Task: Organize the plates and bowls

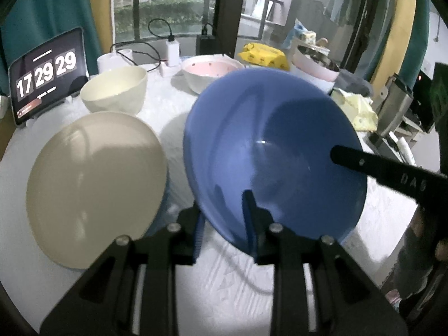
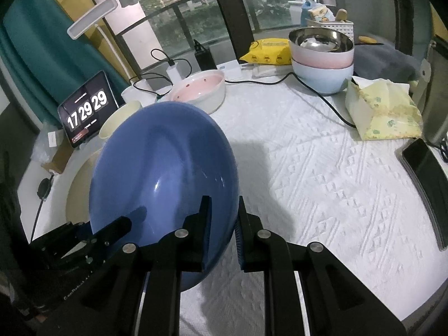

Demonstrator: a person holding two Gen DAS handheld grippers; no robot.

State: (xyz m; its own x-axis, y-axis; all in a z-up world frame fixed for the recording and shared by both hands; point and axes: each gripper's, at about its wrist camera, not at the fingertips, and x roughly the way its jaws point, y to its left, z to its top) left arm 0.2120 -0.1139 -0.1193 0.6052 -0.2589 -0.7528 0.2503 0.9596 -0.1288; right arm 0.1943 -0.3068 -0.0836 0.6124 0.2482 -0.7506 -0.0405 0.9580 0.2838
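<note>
A large blue plate hangs tilted above the white tablecloth, gripped from two sides. My left gripper is shut on its near rim, one pad on the inner face and the other behind the edge. My right gripper is shut on the plate's right rim. One of the right gripper's fingers crosses the plate in the left wrist view. A beige plate lies flat to the left, with a blue edge showing beneath it. Behind stand a cream bowl and a pink-lined bowl.
A tablet clock leans at the far left. Stacked pink and pale blue bowls with a steel one on top stand at the back right. A tissue pack, yellow wipes, a black cable and a phone lie around.
</note>
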